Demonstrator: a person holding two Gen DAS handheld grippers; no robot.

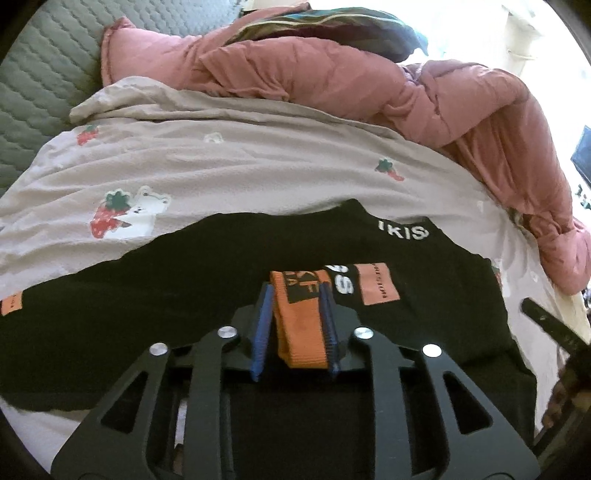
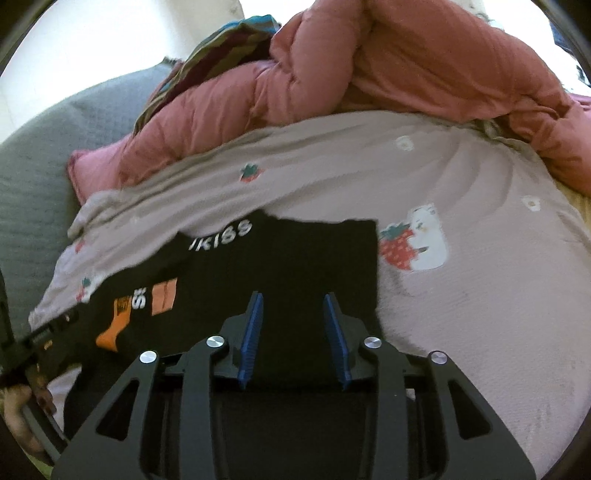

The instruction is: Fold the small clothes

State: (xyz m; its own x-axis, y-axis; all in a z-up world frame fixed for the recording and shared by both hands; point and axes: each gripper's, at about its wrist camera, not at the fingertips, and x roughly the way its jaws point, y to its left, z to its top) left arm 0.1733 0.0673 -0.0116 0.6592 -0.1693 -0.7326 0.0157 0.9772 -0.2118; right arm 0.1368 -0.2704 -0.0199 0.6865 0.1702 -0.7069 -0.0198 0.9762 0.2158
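Observation:
A black top [image 1: 184, 295] with orange patches and white lettering lies flat on the strawberry-print sheet [image 1: 221, 173]. My left gripper [image 1: 295, 291] is shut on the top's orange cuff [image 1: 301, 332], which stands between the blue pads. In the right wrist view the same black top [image 2: 295, 258] lies under my right gripper [image 2: 293, 299], whose jaws are open and empty just above the cloth. The left gripper and the orange cuff [image 2: 110, 336] show at the left of that view.
A bunched pink duvet [image 1: 369, 81] lies along the far side of the bed, with a striped cloth [image 1: 332, 29] on it. A grey quilted headboard or cushion [image 1: 44, 92] is at the far left. The bed's right edge drops off.

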